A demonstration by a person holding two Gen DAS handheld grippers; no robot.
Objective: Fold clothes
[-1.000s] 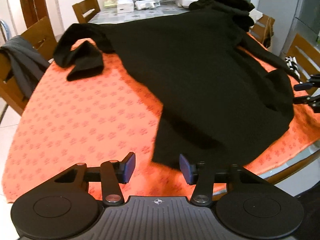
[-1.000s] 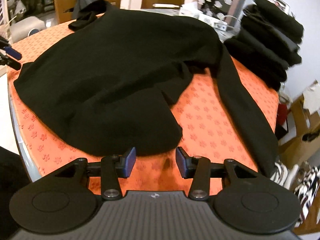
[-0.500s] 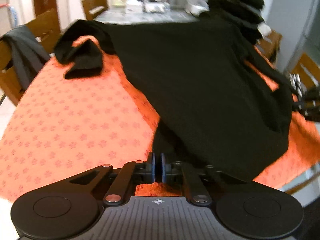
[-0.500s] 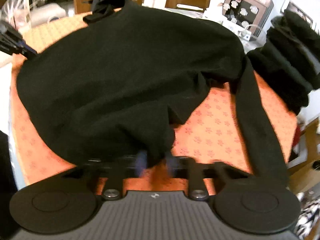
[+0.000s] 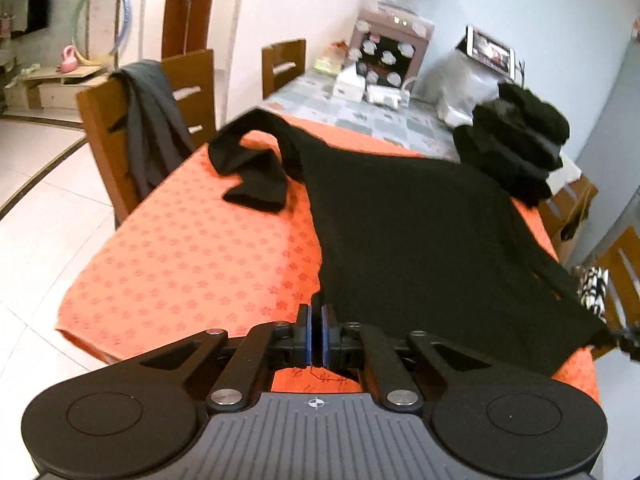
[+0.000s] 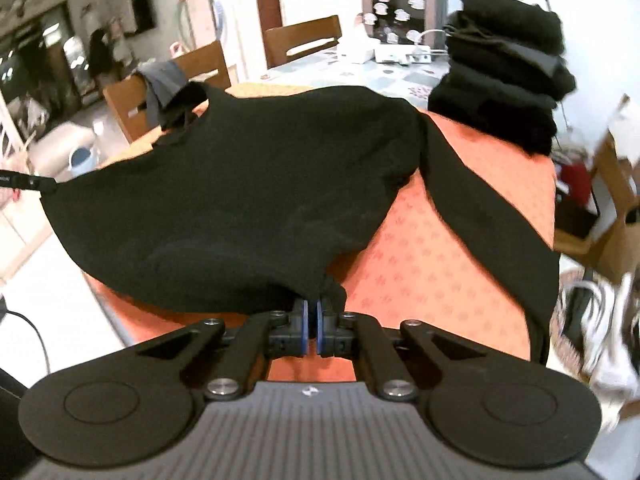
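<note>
1. The table (image 5: 180, 264) is the largest thing, covered near us by an orange flower-patterned cloth (image 5: 192, 248) and further back by a pale checked one.
2. The black sweater (image 5: 420, 232) lies spread across the orange cloth, its near hem lifted off the surface at two corners. One sleeve (image 5: 256, 176) lies crumpled at the far left; in the right wrist view the other sleeve (image 6: 492, 224) runs down over the table's right edge, its cuff hidden.
3. A stack of folded dark clothes (image 6: 504, 72) stands at the far right of the table, just beyond the sweater's shoulder.
4. Wooden chairs ring the table; the one on the left (image 5: 116, 120) has a grey garment (image 5: 152, 120) draped over its back.
5. A patterned box (image 5: 388, 52), a white tissue box and cables sit on the far end, too blurred to read.
6. The left gripper (image 5: 315, 334) has its blue pads pinched tight on the sweater's left hem corner; its tip also shows at the left edge of the right wrist view (image 6: 24, 180).
7. The right gripper (image 6: 311, 330) is likewise clamped on the right hem corner, the fabric bunched just above its pads.
8. The right edge of both views is smeared, so the things on the floor there cannot be told.
</note>
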